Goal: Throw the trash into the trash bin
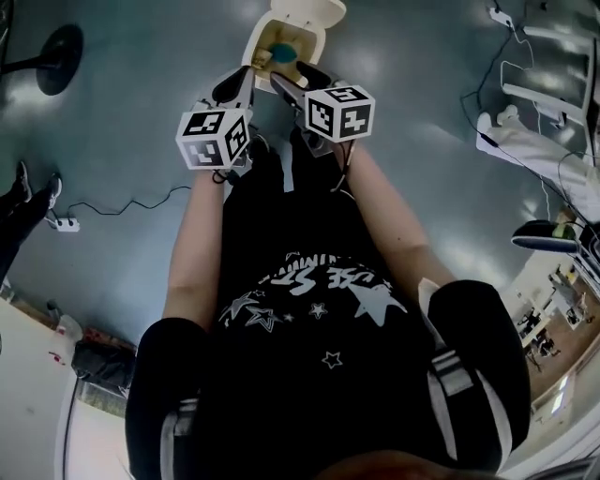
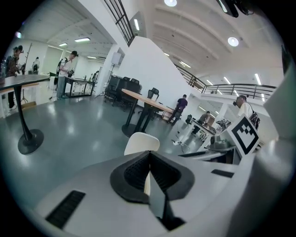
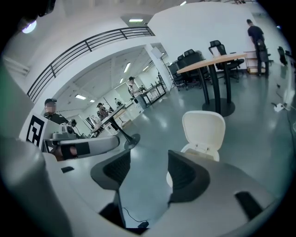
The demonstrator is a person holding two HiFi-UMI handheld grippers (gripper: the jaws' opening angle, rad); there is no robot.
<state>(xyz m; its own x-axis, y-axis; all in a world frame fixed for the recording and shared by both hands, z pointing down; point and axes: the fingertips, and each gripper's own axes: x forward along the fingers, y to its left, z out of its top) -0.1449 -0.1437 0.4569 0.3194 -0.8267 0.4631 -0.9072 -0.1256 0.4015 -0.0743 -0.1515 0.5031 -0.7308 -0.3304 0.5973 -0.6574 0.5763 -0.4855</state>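
Note:
A white trash bin stands on the grey floor with its lid flipped up. Inside lies a teal piece of trash with something pale yellow beside it. Both grippers hover just in front of the bin, above its opening. My left gripper has its jaws shut, pads together, nothing between them; the bin's lid shows just beyond. My right gripper is open, and only floor shows in the gap. The bin sits right of that gap.
A black round table base stands on the floor to the left. A power strip with a cable lies near it. Tables and office chairs stand beyond the bin, with people at desks in the distance.

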